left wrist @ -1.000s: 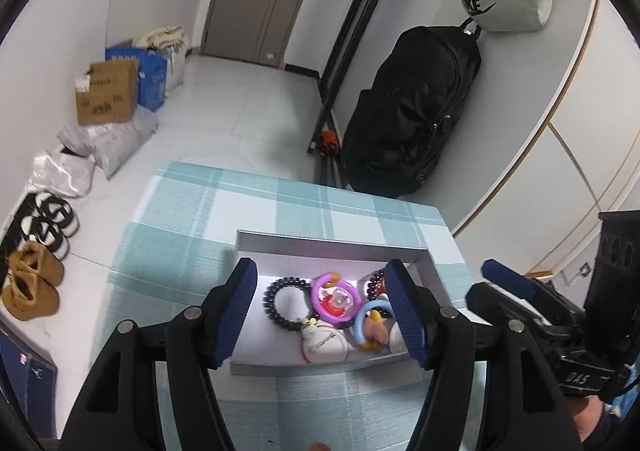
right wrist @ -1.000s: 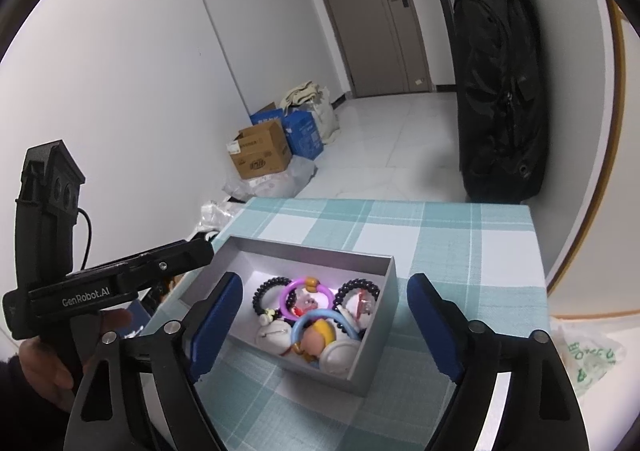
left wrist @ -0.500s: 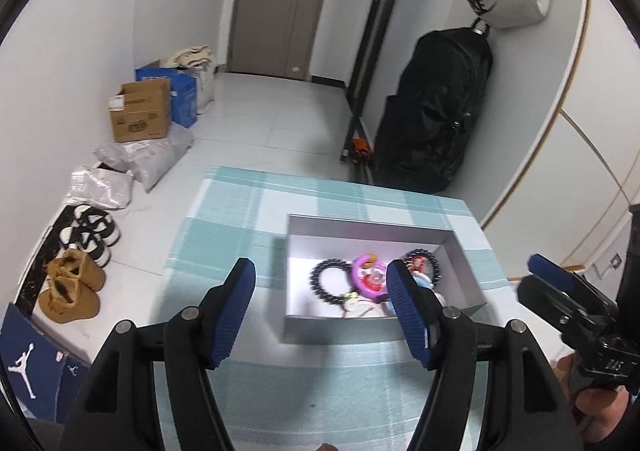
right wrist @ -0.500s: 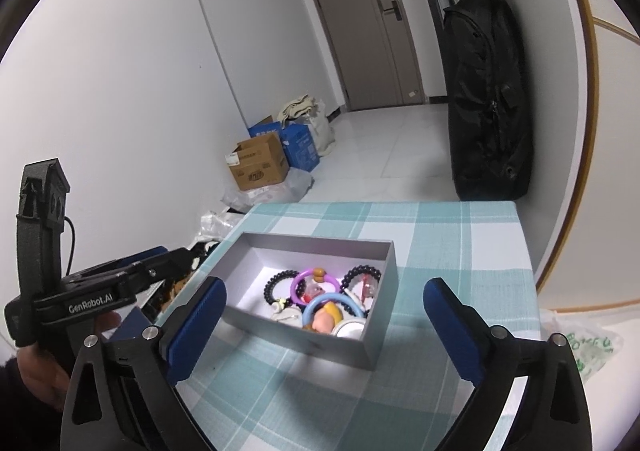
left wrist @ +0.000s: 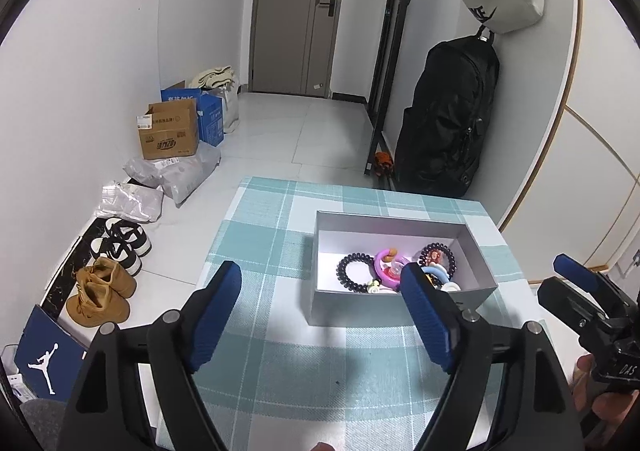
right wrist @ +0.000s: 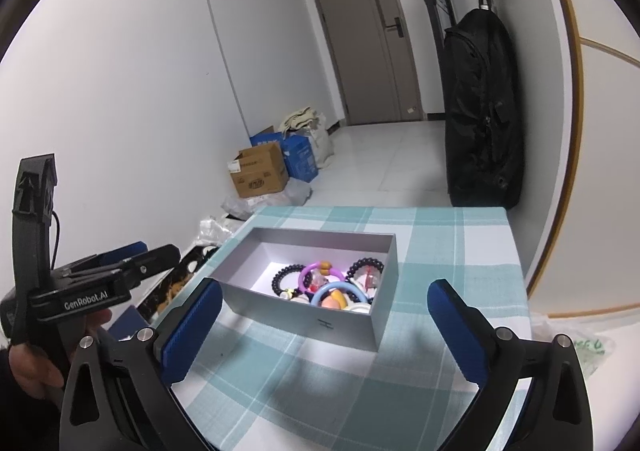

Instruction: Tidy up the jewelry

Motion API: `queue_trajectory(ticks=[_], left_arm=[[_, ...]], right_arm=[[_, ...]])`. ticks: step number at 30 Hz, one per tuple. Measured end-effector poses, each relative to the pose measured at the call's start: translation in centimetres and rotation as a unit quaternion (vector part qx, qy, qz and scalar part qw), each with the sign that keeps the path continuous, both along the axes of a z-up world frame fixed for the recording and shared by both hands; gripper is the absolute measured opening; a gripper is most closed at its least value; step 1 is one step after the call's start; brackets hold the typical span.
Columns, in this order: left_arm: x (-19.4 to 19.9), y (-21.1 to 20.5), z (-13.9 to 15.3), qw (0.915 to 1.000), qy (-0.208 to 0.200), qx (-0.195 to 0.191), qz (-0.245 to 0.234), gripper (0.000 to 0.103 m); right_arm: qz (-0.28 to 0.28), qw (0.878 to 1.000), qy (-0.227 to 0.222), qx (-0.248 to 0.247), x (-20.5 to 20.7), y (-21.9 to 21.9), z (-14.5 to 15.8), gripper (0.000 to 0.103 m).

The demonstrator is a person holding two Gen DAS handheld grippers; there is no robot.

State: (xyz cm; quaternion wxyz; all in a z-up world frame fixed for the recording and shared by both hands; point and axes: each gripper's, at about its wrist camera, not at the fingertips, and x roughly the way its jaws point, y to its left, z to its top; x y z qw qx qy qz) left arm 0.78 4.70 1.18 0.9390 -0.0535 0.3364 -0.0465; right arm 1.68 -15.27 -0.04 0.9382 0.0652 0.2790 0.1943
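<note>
Several bracelets (right wrist: 325,283) inside grey box (right wrist: 304,321); cardboard box (left wrist: 169,135), shoes (left wrist: 102,293) on floor.

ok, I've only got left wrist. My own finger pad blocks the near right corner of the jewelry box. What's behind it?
Observer: The right wrist view shows a light blue ring with an orange charm inside it, lying on top of the other pieces in the grey box.
Operator: Right gripper open? I only see one tip.
Observer: Yes. The right gripper is wide open with nothing between its fingers, short of the box.
Operator: Anything off the table on that side?
Observer: A clear plastic bag with green print lies past the right edge of the table.
</note>
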Motion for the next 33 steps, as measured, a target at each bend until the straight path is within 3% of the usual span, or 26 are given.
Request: queue_trajectory(ticks=[33], left_arm=[[-0.88,-0.39,-0.08,0.9996,-0.009,0.024,0.011,0.079]], right_arm=[[-0.005,1.0,0.005,-0.018,-0.93,0.34,-0.5,0.103]])
